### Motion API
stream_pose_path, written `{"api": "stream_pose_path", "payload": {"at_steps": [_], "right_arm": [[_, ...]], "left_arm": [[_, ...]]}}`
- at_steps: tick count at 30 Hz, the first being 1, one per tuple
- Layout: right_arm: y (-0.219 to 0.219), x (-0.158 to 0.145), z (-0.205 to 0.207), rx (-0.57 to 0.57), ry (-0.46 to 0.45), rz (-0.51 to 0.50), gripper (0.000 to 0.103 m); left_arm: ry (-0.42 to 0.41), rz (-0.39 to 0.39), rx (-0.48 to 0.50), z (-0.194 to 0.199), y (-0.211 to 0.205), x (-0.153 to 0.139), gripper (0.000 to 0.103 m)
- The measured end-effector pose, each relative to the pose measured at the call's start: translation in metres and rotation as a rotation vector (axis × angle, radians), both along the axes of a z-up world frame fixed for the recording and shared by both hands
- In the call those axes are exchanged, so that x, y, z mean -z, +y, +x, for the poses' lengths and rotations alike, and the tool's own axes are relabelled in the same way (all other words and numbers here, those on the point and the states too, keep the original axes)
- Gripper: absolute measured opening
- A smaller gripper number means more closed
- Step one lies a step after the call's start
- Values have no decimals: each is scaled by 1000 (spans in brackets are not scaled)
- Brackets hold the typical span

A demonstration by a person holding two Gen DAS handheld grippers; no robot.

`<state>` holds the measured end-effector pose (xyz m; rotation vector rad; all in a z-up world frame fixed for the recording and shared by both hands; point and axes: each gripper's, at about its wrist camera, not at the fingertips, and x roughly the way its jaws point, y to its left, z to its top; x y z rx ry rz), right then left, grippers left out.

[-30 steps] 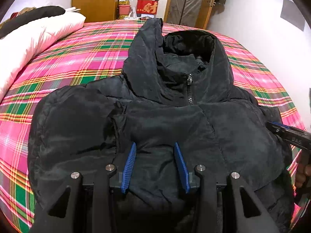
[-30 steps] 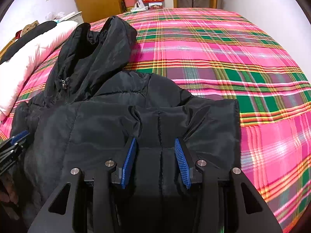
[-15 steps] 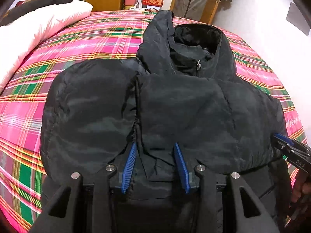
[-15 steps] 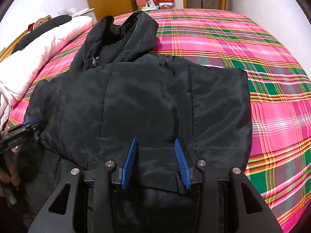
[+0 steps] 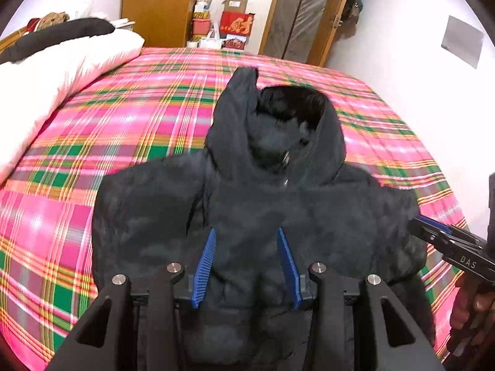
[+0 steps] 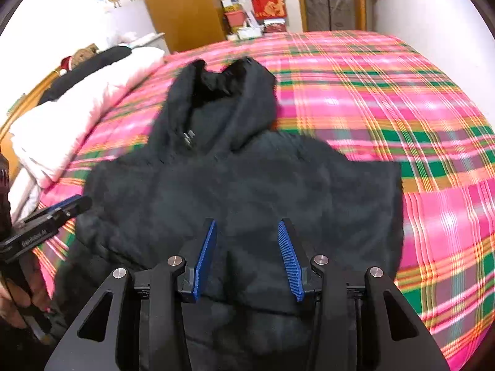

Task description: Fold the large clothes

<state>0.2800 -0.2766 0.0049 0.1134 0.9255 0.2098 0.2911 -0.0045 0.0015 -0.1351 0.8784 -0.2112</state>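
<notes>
A black hooded puffer jacket (image 5: 256, 216) lies front up on the plaid bed, hood pointing away, sleeves folded in over the body. It also shows in the right wrist view (image 6: 247, 191). My left gripper (image 5: 246, 235) is open above the jacket's lower middle, its blue pads apart with nothing between them. My right gripper (image 6: 247, 228) is open above the jacket's lower part, also empty. The right gripper shows at the right edge of the left wrist view (image 5: 420, 225); the left gripper shows at the left edge of the right wrist view (image 6: 80, 202).
The bed has a pink and green plaid cover (image 5: 123, 117). White bedding with a black item on top (image 5: 52, 61) lies along the left side. A wooden wardrobe (image 5: 157, 3), boxes and a door stand behind the bed. A white wall is on the right.
Both grippers have pulled back and up from the jacket, so it looks smaller and farther. The folded jacket lies as it was half a second ago.
</notes>
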Motion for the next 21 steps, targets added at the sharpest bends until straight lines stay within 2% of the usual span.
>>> {"api": "stream_pose_path", "payload": {"at_steps": [1, 4, 8, 10, 17, 21], "right_arm": [[4, -5, 8, -5, -6, -6, 43], [9, -13, 37, 5, -3, -8, 52], [11, -16, 77, 17, -10, -7, 52], [13, -16, 98, 22, -9, -8, 52], [21, 5, 166, 40, 9, -16, 52], [22, 12, 195, 66, -5, -30, 52]], "left_arm": [[-3, 4, 6, 7, -2, -5, 43], [-30, 21, 37, 33, -10, -22, 44], [-71, 72, 58, 73, -18, -35, 51], [-69, 88, 62, 94, -22, -35, 51], [-28, 122, 46, 176, -30, -7, 53], [-4, 143, 13, 210, -36, 16, 53]]}}
